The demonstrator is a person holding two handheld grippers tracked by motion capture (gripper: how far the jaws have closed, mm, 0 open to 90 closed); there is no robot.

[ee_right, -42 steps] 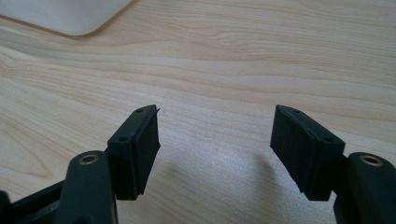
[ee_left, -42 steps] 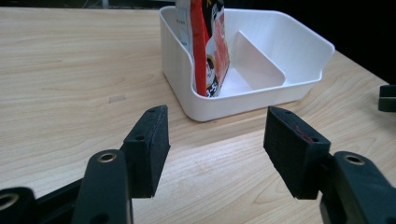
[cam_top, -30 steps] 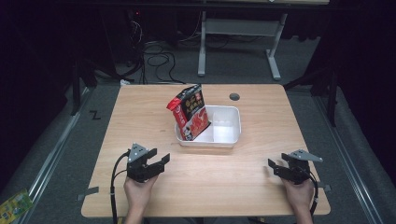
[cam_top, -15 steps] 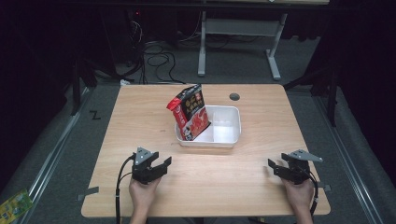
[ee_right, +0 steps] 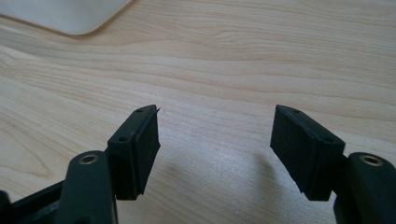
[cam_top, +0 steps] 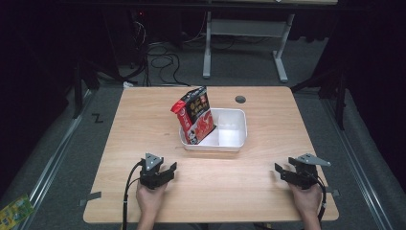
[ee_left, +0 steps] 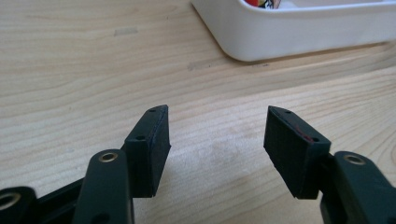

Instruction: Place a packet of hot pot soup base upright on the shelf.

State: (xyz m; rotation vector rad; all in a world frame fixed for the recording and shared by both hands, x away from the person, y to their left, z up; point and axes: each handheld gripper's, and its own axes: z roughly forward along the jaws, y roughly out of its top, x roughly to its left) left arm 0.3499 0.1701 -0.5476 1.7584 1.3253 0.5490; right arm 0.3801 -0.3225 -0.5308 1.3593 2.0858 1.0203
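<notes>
Compared with one second ago, the left gripper [cam_top: 168, 168] has moved nearer to the front edge of the light wooden tabletop [cam_top: 143, 120] and a little toward the middle, while the right gripper [cam_top: 281, 171] is at the same place near the front right corner. Each one is held by a hand, the left hand [cam_top: 149, 199] and the right hand [cam_top: 306, 200], and both forearms are cut off by the bottom of the high view.

On both grippers the fingers stand wide apart with nothing between them. In the left gripper view the fingers [ee_left: 150, 147] hang over bare wood, and in the right gripper view the fingers [ee_right: 137, 149] are over bare wood too.

Near the middle of the tabletop sits a white rectangular plastic tray [cam_top: 237, 141]. A red and black snack bag [cam_top: 195, 115] stands in the left end of the tray, tilted, with its top above the rim. It has printed writing and pictures on the front, but they are too small and blurred to read, so no brand can be told. The left gripper view shows one corner of the tray [ee_left: 289, 32] at the top edge, cut off, with a small red and yellow piece of the bag [ee_left: 261, 3] just visible inside. The right gripper view shows a blurred white corner [ee_right: 70, 16] of the tray at its top left.

A small round dark hole [cam_top: 240, 99] is in the tabletop behind the tray, near the back edge. On the floor at the bottom left lies a green packet [cam_top: 14, 211], partly cut off, its print unreadable.
</notes>
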